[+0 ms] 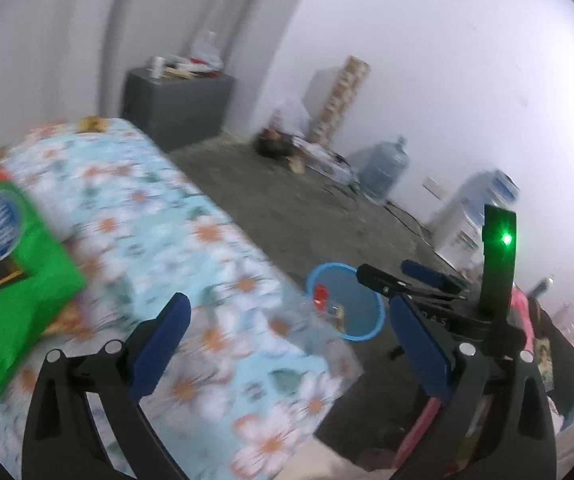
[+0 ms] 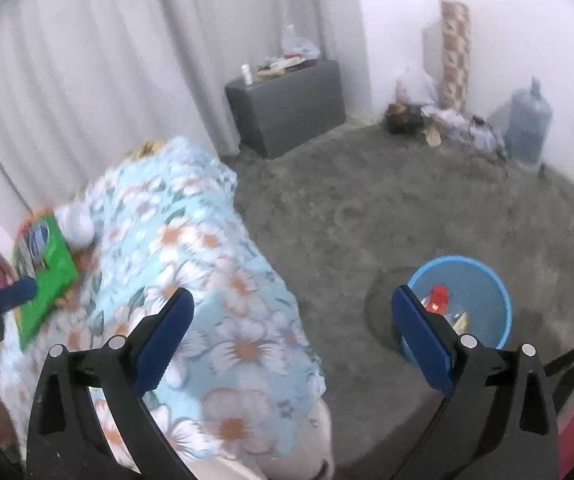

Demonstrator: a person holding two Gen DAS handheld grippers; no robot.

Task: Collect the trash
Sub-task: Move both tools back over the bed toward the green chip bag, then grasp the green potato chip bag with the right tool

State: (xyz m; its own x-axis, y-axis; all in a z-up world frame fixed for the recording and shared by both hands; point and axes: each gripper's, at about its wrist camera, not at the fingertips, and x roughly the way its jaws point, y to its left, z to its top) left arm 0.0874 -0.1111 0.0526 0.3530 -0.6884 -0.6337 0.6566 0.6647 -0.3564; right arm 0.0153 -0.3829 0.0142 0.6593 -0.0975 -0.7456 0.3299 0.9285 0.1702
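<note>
A green snack bag (image 1: 15, 280) lies on the floral cloth (image 1: 191, 264) of a table, left of my left gripper (image 1: 287, 328), which is open and empty above the cloth. The bag also shows in the right wrist view (image 2: 43, 272), with a white crumpled wad (image 2: 75, 222) beside it. A blue bin (image 2: 463, 304) stands on the floor with a red item (image 2: 439, 298) and other scraps inside. It also shows in the left wrist view (image 1: 345, 300). My right gripper (image 2: 291, 328) is open and empty, between table edge and bin; it also shows in the left wrist view (image 1: 407, 276).
A grey cabinet (image 2: 287, 104) with clutter on top stands by the curtain. A water jug (image 2: 527, 124), a patterned box (image 2: 455, 52) and a floor pile (image 2: 443, 120) line the far wall. Grey carpet (image 2: 367, 208) spreads between. A water dispenser (image 1: 475, 216) stands at right.
</note>
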